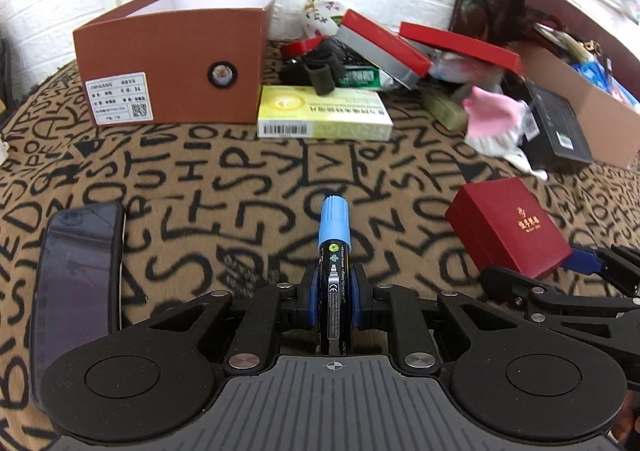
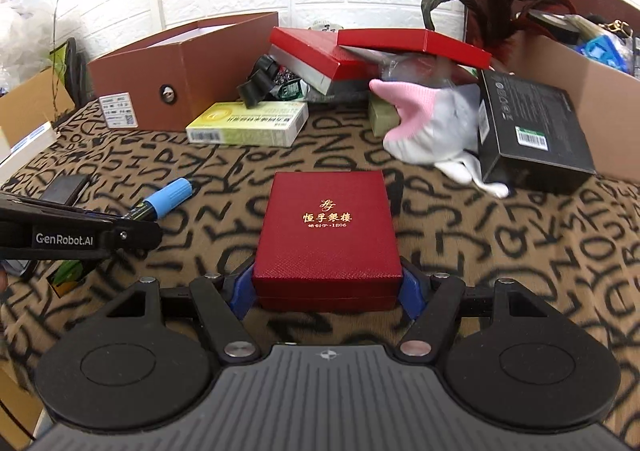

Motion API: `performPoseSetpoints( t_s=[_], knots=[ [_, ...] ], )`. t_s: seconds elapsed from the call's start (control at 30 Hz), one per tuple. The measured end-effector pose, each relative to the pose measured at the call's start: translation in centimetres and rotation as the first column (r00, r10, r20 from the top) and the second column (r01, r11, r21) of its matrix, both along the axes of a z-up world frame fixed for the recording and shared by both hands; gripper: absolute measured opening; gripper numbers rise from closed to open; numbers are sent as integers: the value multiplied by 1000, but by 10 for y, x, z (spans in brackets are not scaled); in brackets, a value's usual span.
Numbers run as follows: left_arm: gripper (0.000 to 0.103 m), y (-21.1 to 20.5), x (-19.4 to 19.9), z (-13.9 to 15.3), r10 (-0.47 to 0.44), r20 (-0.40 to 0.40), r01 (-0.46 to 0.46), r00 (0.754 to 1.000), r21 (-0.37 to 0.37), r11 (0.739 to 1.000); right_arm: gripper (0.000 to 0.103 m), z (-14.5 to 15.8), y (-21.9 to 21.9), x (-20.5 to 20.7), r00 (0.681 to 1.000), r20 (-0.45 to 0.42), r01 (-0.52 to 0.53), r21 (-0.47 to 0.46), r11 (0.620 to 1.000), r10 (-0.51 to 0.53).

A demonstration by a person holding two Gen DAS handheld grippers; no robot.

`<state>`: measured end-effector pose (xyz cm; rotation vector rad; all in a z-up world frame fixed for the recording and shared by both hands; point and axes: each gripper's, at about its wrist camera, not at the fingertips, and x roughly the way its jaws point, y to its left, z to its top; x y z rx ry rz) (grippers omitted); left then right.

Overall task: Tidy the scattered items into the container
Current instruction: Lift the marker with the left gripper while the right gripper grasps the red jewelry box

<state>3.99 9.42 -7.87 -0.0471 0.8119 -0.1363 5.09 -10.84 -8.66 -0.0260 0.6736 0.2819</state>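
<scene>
My left gripper (image 1: pixel 335 283) is shut on a black marker with a light-blue cap (image 1: pixel 335 227), which points forward over the letter-print cloth. The same marker (image 2: pixel 166 199) shows at the left of the right wrist view, sticking out of the left gripper (image 2: pixel 132 229). My right gripper (image 2: pixel 326 285) is shut on a red gift box with gold lettering (image 2: pixel 326 235), one blue pad on each side. In the left wrist view that red box (image 1: pixel 508 225) is at the right, tilted. An open brown shoebox (image 1: pixel 172 63) (image 2: pixel 188 63) stands at the back left.
A yellow-green medicine box (image 1: pixel 324 113) lies beside the shoebox. Red-lidded tins (image 2: pixel 320 55), a black strap and a pink-and-white glove (image 2: pixel 424 119) pile up behind. A black carton (image 2: pixel 528 131) leans on a cardboard box (image 2: pixel 592 99) at the right. A dark phone (image 1: pixel 76 283) lies left.
</scene>
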Motion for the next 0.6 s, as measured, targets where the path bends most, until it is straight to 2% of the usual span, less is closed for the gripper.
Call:
performPoseSetpoints(
  t_s=[0.03, 0.07, 0.13, 0.2, 0.23, 0.27, 0.37, 0.4, 0.6],
  knots=[
    [15, -1, -1, -1, -1, 4, 1, 1000, 6, 1000, 74, 0, 0, -3, 1000, -1, 0, 0, 1000, 0],
    [21, -2, 0, -1, -1, 6, 1, 1000, 9, 1000, 74, 0, -1, -4, 1000, -1, 0, 0, 1000, 0],
    [25, -4, 1, -1, -4, 8, 4, 1000, 15, 1000, 74, -1, -1, -2, 1000, -4, 5, 2, 1000, -5],
    [24, -4, 2, -2, -9, 10, 9, 1000, 20, 1000, 74, -1, 0, 1, 1000, -7, 10, 2, 1000, -10],
    [16, -5, 2, -2, -13, 11, 13, 1000, 24, 1000, 74, -1, 0, 2, 1000, -6, 12, 0, 1000, -12],
    [15, -5, 3, -2, -18, 12, 18, 1000, 29, 999, 74, -1, 1, 4, 1000, -6, 12, -2, 1000, -12],
    [16, -3, 4, -2, -21, 10, 21, 1000, 22, 1000, 74, -2, 2, 9, 1000, -13, 15, -6, 1000, -15],
    [21, -3, 5, -2, -22, 11, 22, 1000, 22, 1000, 74, -2, 3, 11, 1000, -15, 16, -8, 1000, -16],
    [17, -3, 6, -2, -30, 12, 30, 999, 22, 999, 74, -2, 5, 18, 1000, -22, 17, -17, 1000, -18]
  ],
)
